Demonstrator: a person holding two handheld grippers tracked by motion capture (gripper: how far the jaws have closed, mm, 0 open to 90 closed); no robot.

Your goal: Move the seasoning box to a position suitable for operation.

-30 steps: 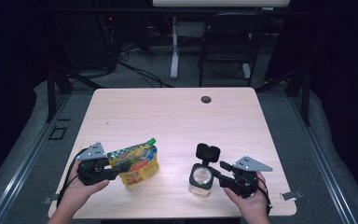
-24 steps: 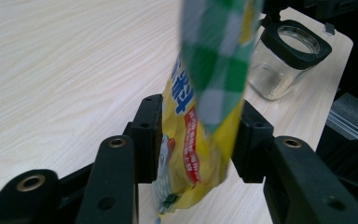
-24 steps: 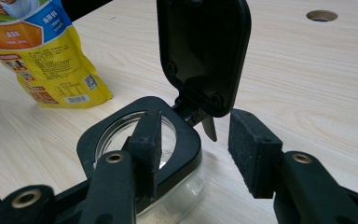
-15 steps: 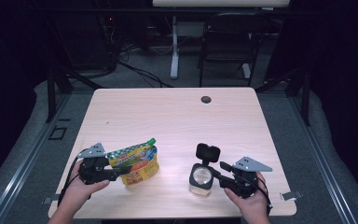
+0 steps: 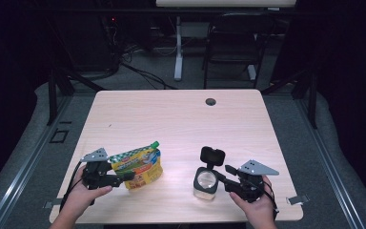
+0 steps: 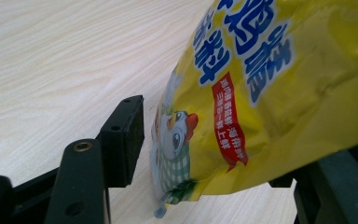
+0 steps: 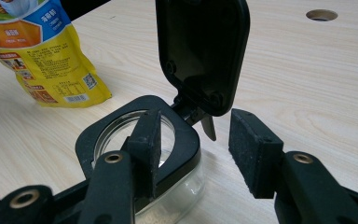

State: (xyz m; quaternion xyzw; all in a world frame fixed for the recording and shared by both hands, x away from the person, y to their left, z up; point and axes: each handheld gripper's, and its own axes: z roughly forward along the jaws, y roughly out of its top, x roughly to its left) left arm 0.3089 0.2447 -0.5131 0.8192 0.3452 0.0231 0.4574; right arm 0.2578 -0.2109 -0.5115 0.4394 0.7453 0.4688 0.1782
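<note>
Yellow pouch (image 5: 138, 164): on table (image 5: 181, 119) at 7 o'clock, between parted jaws of left gripper (image 5: 124, 177). Glass jar (image 5: 206, 183), lid up, at 5 o'clock; right gripper (image 5: 225, 172) jaws spread.

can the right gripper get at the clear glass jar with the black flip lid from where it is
Probably yes: the right gripper sits open right beside the clear glass jar, one jaw over its rim, the black flip lid raised, nothing between.

Cut off and hidden bits

The pouch (image 6: 261, 93) runs off the left gripper view's top and right edges; its body hides the right-hand jaw's pad behind it.
</note>
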